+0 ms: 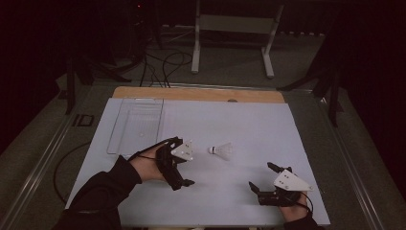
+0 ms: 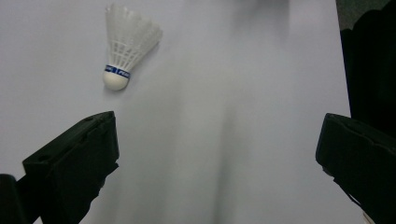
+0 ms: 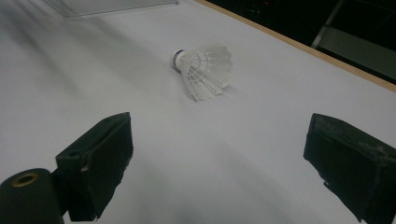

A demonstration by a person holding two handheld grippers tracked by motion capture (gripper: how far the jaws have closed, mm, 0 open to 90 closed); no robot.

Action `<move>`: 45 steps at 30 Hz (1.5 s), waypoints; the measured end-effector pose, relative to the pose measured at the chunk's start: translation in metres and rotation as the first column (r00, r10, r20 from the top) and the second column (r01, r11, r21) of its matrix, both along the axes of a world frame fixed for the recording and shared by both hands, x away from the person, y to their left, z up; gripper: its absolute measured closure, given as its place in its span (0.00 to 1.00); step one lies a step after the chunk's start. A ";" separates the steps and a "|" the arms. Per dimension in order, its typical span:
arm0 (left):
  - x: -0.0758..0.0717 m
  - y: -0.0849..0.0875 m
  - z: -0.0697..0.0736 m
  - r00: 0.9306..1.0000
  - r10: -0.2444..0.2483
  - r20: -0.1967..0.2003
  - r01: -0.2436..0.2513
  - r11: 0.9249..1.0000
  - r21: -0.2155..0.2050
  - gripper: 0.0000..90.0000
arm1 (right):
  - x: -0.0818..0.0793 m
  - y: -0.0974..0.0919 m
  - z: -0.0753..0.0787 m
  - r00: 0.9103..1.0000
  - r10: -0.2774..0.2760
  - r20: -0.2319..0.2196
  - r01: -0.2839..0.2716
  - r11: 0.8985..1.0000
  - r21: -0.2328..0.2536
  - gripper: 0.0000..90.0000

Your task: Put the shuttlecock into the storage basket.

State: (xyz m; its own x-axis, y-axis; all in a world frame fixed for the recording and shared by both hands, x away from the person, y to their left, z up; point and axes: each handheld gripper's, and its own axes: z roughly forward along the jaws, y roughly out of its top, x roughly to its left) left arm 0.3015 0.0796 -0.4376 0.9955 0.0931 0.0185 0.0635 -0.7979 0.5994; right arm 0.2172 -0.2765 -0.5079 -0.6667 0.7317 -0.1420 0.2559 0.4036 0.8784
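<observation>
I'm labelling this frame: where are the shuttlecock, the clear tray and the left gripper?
shuttlecock (image 1: 221, 149): high view, on its white feather skirt.
clear tray (image 1: 125, 111): high view, on its far left wall.
left gripper (image 1: 179, 161): high view, midway between its open fingers.

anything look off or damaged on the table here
Nothing stands out. The shuttlecock lies on its side on the white table, skirt intact, apart from both open grippers, the left gripper and the right gripper. The clear tray sits square at the table's far left.
</observation>
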 end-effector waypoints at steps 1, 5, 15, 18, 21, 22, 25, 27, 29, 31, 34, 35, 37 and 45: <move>0.001 -0.001 -0.001 1.000 -0.002 -0.001 0.002 1.000 0.005 0.00 | 0.000 0.000 0.000 1.000 0.001 0.000 -0.001 1.000 0.001 0.09; 0.005 -0.005 -0.004 1.000 -0.026 -0.011 0.026 1.000 0.008 0.00 | 0.000 0.000 0.000 1.000 0.002 -0.002 -0.002 1.000 0.000 0.09; 0.020 -0.016 -0.008 0.998 -0.058 -0.030 0.059 0.997 0.043 0.00 | 0.000 0.000 -0.001 1.000 0.004 -0.001 -0.004 1.000 -0.002 0.09; 0.024 -0.019 -0.009 0.998 -0.058 -0.034 0.060 0.997 0.049 0.00 | 0.001 0.000 -0.001 1.000 0.003 -0.002 -0.003 1.000 -0.002 0.09; 0.027 -0.022 -0.009 0.997 -0.060 -0.045 0.062 0.997 0.051 0.00 | 0.001 0.000 -0.001 1.000 0.004 -0.006 -0.004 1.000 -0.001 0.09; 0.029 -0.024 -0.009 0.997 -0.063 -0.049 0.066 0.996 0.057 0.00 | 0.001 0.001 -0.001 1.000 0.004 -0.007 -0.004 1.000 -0.004 0.09; 0.033 -0.027 -0.010 0.996 -0.076 -0.052 0.079 0.995 0.063 0.00 | 0.000 0.000 -0.001 1.000 0.004 -0.006 -0.004 1.000 -0.001 0.09; 0.036 -0.030 -0.010 0.996 -0.076 -0.055 0.080 0.995 0.063 0.00 | 0.000 0.000 -0.001 1.000 0.004 -0.006 -0.004 1.000 0.000 0.09; 0.039 -0.031 -0.009 0.995 -0.078 -0.058 0.081 0.995 0.060 0.00 | 0.000 0.000 -0.001 1.000 0.005 -0.007 -0.005 1.000 -0.001 0.09; 0.043 -0.034 -0.010 0.995 -0.082 -0.057 0.085 0.995 0.060 0.00 | 0.000 0.001 -0.001 1.000 0.007 -0.005 -0.007 1.000 -0.003 0.09; 0.047 -0.038 -0.012 0.994 -0.088 -0.067 0.093 0.993 0.066 0.00 | 0.000 0.001 -0.001 1.000 0.008 -0.003 -0.008 1.000 -0.004 0.09; 0.048 -0.039 -0.013 0.994 -0.082 -0.069 0.087 0.994 0.066 0.00 | 0.000 0.001 -0.001 1.000 0.008 -0.003 -0.008 1.000 -0.003 0.09; 0.050 -0.040 -0.014 0.994 -0.086 -0.072 0.091 0.994 0.068 0.00 | 0.000 0.000 -0.001 1.000 0.009 -0.003 -0.009 1.000 -0.004 0.09; 0.063 -0.047 -0.020 0.992 -0.094 -0.081 0.100 0.992 0.074 0.00 | 0.000 0.001 -0.001 1.000 0.011 -0.003 -0.011 1.000 -0.006 0.09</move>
